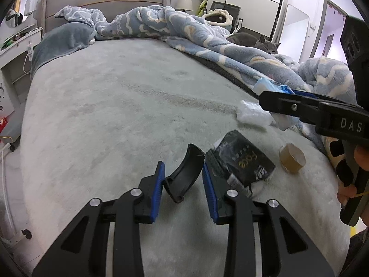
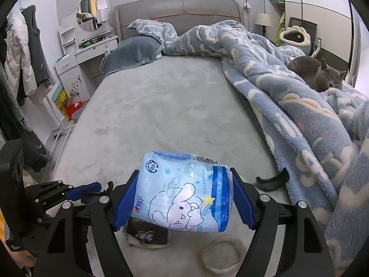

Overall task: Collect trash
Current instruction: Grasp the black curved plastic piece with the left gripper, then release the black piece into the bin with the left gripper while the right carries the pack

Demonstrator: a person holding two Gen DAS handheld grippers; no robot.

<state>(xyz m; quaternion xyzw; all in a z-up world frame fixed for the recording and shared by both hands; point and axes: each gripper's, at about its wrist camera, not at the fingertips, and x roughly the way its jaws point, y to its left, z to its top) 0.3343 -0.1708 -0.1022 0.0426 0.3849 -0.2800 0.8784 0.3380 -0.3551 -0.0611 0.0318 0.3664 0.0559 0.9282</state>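
Observation:
My right gripper (image 2: 182, 199) is shut on a light blue Cinnamoroll tissue pack (image 2: 182, 194) and holds it above the grey bed; the pack also shows in the left wrist view (image 1: 274, 87). My left gripper (image 1: 183, 184) is open, its fingers either side of a curved black plastic piece (image 1: 184, 173) on the bed, not touching it. A black "face" wrapper (image 1: 242, 161) lies just right of it, a brown tape roll core (image 1: 291, 158) further right, a clear plastic wrapper (image 1: 253, 115) beyond.
A blue fleece blanket (image 2: 288, 97) is heaped along the bed's right side with a grey cat (image 2: 318, 73) asleep on it. Another curved black piece (image 2: 272, 181) lies by the blanket edge. A white dresser (image 2: 87, 55) and hanging clothes (image 2: 25, 53) stand left.

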